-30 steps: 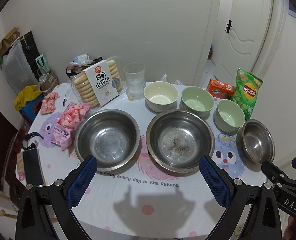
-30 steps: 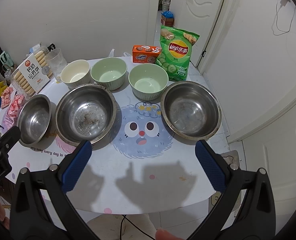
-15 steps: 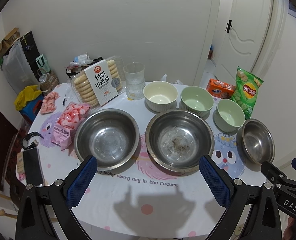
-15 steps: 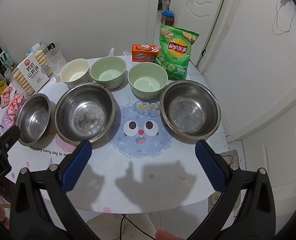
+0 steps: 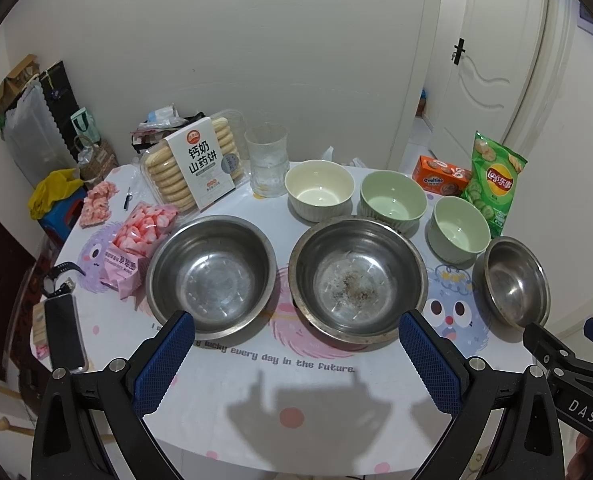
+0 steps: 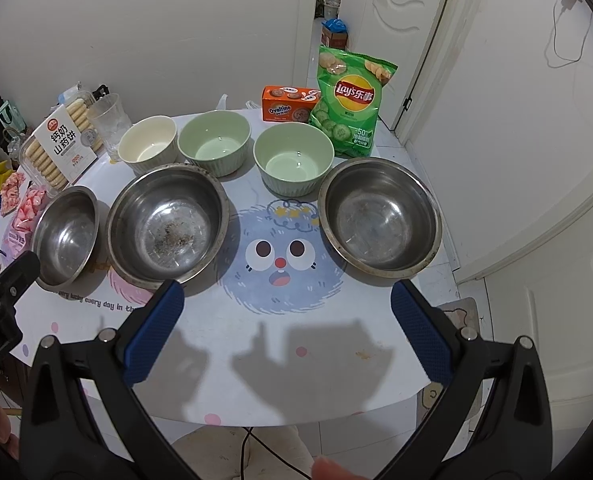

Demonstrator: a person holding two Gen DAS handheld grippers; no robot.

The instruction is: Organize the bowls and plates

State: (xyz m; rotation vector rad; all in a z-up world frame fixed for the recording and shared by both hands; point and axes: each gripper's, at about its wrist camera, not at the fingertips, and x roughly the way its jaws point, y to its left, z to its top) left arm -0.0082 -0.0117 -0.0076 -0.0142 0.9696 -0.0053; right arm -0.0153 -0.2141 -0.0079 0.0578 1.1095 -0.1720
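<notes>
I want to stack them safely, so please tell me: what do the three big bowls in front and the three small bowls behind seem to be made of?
Big bowls: likely stainless steel, grey and shiny with blurred reflections and thin rims.
Small bowls, cream and green: probably glazed ceramic, with thick walls, a smooth gloss and ribbed outsides. Melamine cannot be excluded.

On my table (image 6: 280, 364), three metal bowls (image 6: 167, 222) sit in a row nearer its front edge. Behind them, three ceramic bowls (image 6: 214, 141) line up toward the back edge. A chip bag (image 6: 348, 104) stands at the back right corner, a glass (image 5: 267, 166) back left.
</notes>
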